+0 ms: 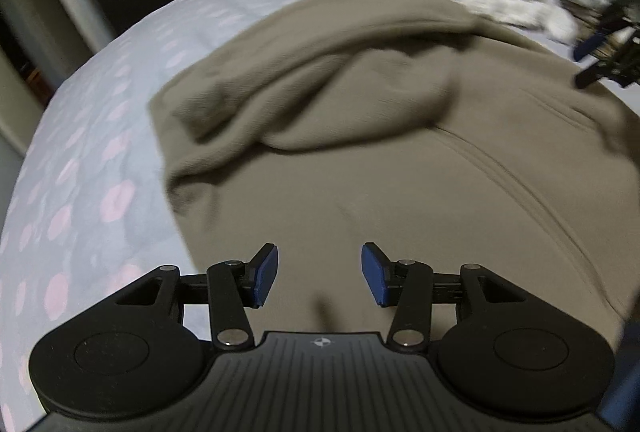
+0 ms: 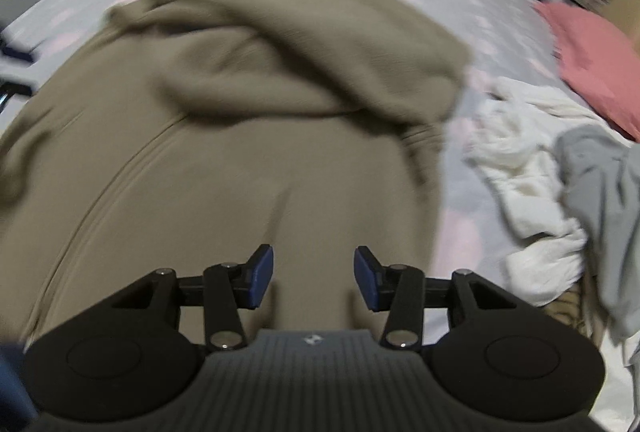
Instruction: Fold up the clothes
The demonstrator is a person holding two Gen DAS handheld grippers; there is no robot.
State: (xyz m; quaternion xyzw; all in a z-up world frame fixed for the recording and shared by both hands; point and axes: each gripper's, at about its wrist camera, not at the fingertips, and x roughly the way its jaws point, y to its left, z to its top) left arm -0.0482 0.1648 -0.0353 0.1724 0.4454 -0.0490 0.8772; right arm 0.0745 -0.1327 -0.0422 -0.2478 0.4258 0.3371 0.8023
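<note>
**Both grippers empty above the tan hoodie**

My left gripper (image 1: pixel 319 274) has its blue pads spread apart with nothing between them; it hangs over the lower body of the tan hoodie (image 1: pixel 360 160). My right gripper (image 2: pixel 314 278) is likewise spread wide and empty, over the same garment (image 2: pixel 224 168). Whether either one touches the cloth I cannot tell, since the fabric below the fingers is blurred.

The hoodie lies spread on the bedsheet (image 1: pixel 92 160), pale with pink blotches, its hood bunched at the far end. Its near hem is hidden behind my gripper bodies, and a sleeve runs out of view at the edge.

In the left view my right gripper shows only as a smeared dark shape at the right edge. Beside the hoodie sits a white garment (image 2: pixel 528 172) with a grey garment (image 2: pixel 600 200) partly over it, and a pink pillow (image 2: pixel 588 72) beyond; all are soft with motion blur.

The only marking is a small round emblem on each gripper body; no writing is readable.
</note>
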